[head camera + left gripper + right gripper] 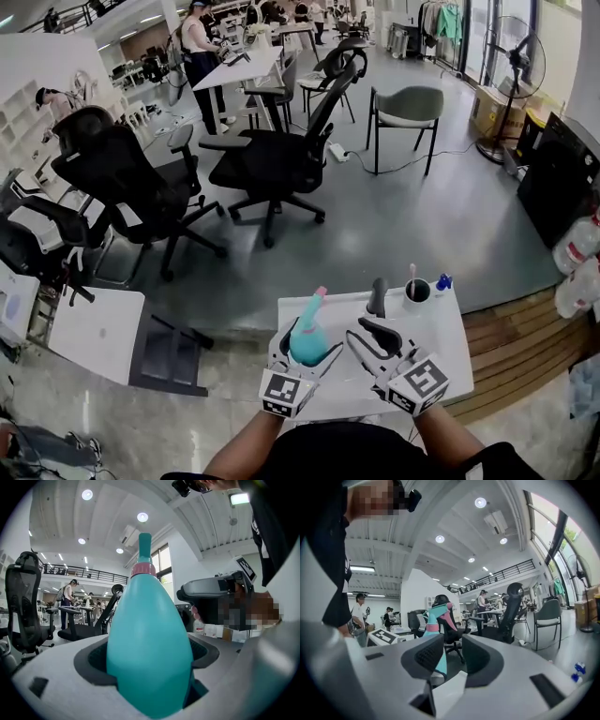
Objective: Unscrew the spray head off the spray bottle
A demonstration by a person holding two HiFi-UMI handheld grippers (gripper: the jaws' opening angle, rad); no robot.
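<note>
My left tongs (306,354) clamp the bottle (147,644) by its belly, spray head (316,302) above them (still screwed on). My right tongs (452,657) stand half open and empty, the bottle just to their left.

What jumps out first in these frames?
The teal spray bottle, spray head still on, is clamped upright in the left gripper over the small white table. The right gripper is beside it, jaws apart and empty. Beyond the table, black office chairs crowd the grey floor.
</note>
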